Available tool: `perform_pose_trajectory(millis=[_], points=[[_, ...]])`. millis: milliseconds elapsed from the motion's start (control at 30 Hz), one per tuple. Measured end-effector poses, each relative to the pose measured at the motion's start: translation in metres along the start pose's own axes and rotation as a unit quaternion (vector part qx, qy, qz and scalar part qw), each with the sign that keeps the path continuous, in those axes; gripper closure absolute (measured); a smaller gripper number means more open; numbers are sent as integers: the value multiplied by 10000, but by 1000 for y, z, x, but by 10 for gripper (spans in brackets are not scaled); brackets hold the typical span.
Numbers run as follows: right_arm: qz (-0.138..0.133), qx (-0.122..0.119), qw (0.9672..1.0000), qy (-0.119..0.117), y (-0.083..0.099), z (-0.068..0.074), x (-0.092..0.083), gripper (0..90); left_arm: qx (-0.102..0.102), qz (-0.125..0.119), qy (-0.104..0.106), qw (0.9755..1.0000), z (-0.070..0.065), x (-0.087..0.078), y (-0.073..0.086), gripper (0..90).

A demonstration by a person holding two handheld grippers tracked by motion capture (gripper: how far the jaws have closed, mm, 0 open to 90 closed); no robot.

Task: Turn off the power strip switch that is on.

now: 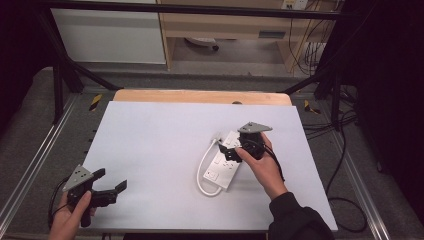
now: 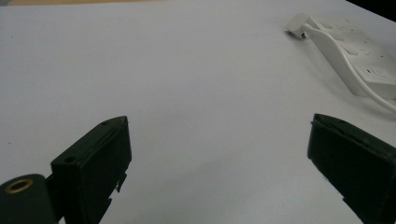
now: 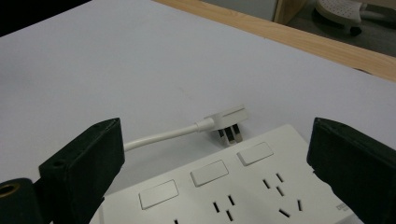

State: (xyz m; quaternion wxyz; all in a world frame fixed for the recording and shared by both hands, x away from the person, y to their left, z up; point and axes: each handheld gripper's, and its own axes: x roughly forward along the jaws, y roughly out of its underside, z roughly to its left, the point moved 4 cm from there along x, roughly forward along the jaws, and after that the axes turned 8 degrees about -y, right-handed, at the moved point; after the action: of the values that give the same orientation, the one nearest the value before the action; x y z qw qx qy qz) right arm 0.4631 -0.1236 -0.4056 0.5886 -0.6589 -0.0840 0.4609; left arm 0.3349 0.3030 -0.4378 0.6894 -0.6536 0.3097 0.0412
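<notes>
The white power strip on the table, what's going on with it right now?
A person holds a black two-jaw tool in each hand over a white-covered table. The right tool hovers open above the white plastic power strip, jaws spread to either side of it, gripping nothing. The strip's white cable loops round to its plug, lying unplugged beside it. The left tool waits open near the table's front left corner.

I see a white table top (image 1: 150,145) with a strip of light wood (image 1: 200,96) along its far edge. A black metal frame (image 1: 60,75) stands around it on a grey floor (image 1: 30,120). Behind are a white panel (image 1: 107,35) and a wooden shelf unit (image 1: 225,25), with cables (image 1: 310,50) hanging at the right. The room sides are dark.
</notes>
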Motion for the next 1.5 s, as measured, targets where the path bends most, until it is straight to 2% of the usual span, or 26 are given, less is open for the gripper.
perform_pose_trajectory(millis=[100, 367, 633, 1067, 1233, 1500], points=[[-64, 113, 9999, 8, -1, -4, -5, 26, 16, 7, 9, 10000, 0, 0, 0, 61], [-151, 147, 9997, 100, -1, -15, -21, 30, 18, 4, -13, 10000, -1, 0, 0, 58], [-452, 220, 9986, 192, 2, -27, -43, 31, -56, 12, 15, 10000, 0, -1, 1, 58], [-878, 419, 9942, 465, 13, -46, -87, 26, -98, 52, 43, 9999, -2, 1, 2, 59], [-1037, 518, 9915, 597, 18, -52, -100, 29, -109, 77, 53, 9999, -2, 1, 2, 60], [-1097, 601, 9893, 757, 30, -62, -114, 34, -111, 61, 72, 9999, -3, 2, 2, 61]])
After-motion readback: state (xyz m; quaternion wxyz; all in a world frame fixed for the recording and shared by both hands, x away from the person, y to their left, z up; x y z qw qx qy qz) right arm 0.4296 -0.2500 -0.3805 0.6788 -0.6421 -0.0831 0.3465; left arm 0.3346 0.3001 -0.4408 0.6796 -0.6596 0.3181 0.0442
